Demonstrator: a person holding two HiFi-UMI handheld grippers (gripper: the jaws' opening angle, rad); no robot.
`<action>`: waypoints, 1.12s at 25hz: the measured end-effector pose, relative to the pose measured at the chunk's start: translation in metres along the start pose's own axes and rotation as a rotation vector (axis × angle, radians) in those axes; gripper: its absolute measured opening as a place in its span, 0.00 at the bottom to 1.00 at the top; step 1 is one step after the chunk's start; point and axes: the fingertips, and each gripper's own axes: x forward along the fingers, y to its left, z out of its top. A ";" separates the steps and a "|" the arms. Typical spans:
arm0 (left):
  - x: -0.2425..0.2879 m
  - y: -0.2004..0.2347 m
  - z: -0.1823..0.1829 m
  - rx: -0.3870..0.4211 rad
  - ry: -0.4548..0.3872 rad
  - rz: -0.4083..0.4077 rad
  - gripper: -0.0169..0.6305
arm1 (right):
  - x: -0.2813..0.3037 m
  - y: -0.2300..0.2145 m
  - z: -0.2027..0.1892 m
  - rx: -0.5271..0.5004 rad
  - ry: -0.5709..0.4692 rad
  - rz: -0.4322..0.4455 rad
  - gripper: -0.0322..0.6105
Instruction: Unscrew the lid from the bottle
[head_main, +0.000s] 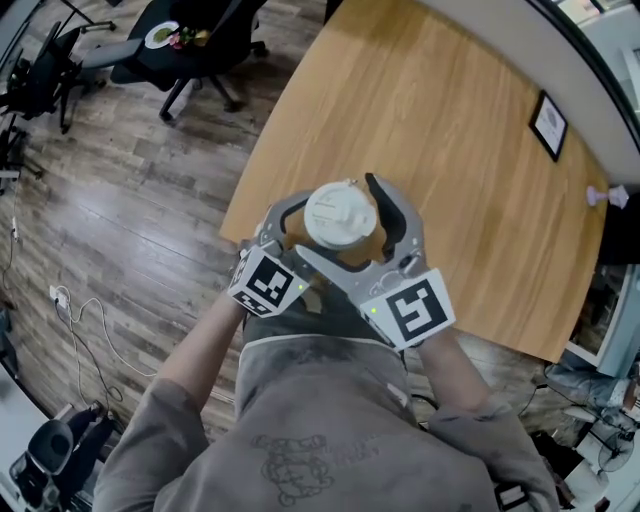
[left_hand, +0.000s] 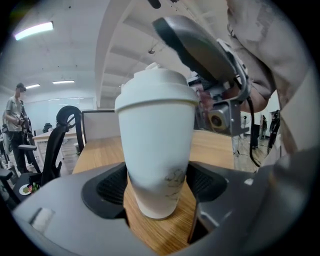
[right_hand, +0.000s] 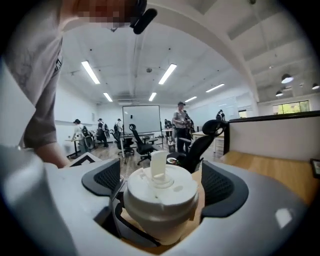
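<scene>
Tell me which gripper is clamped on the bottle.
The left gripper: its pads press the bottle low on its body. The right gripper only straddles the lid, gaps on both sides.

White tapered bottle (left_hand: 157, 165), stood upright near the tabletop's (head_main: 450, 150) edge; white lid (head_main: 340, 213) with raised spout, seated on top.
</scene>
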 end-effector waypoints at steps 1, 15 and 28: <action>0.000 0.000 -0.001 -0.004 0.003 0.006 0.59 | 0.003 0.001 -0.004 0.001 0.023 -0.034 0.83; 0.001 -0.002 0.002 -0.013 -0.003 -0.001 0.59 | 0.005 0.005 -0.006 -0.022 0.029 0.133 0.76; -0.002 0.002 0.000 -0.012 0.000 -0.036 0.59 | 0.002 0.021 -0.005 -0.158 0.042 0.671 0.76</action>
